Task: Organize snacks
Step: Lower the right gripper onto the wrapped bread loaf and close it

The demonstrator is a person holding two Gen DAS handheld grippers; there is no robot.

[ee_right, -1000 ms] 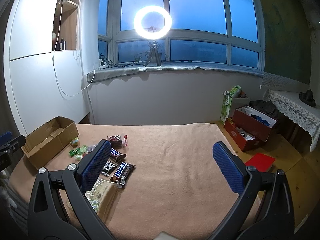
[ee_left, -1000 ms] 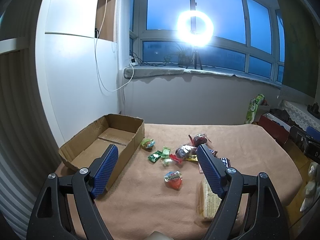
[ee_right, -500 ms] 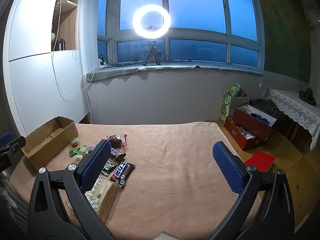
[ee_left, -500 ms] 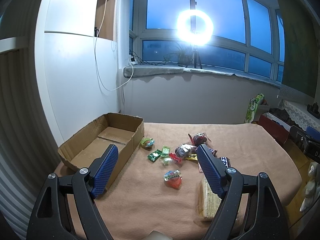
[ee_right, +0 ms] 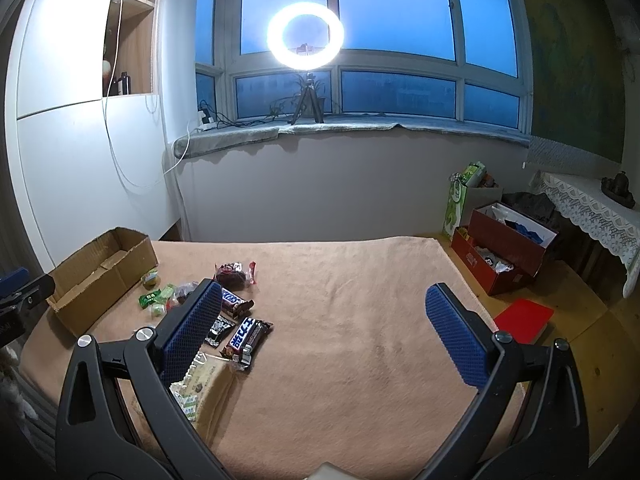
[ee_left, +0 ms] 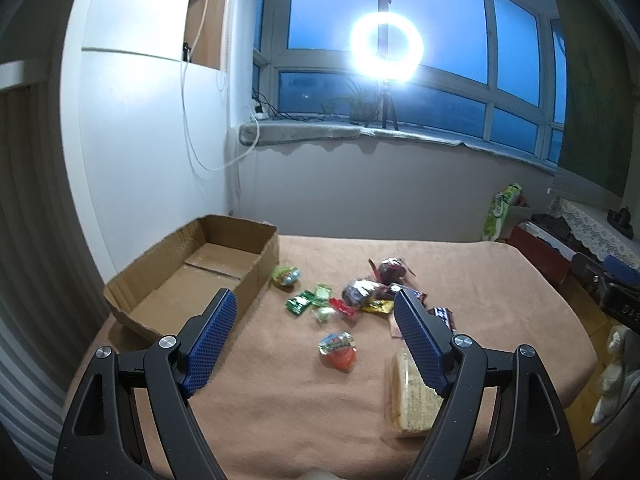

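Both grippers' fingers (ee_left: 212,340) apart, above snacks (ee_left: 352,296).

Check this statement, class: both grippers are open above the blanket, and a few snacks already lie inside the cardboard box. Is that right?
Not quite. The cardboard box is empty in the left wrist view; the snacks lie on the blanket beside it. The left gripper and right gripper are open, as stated.

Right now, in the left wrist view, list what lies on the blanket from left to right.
Cardboard box → round green candy → green packets → red-bottomed jelly cup → cracker pack.
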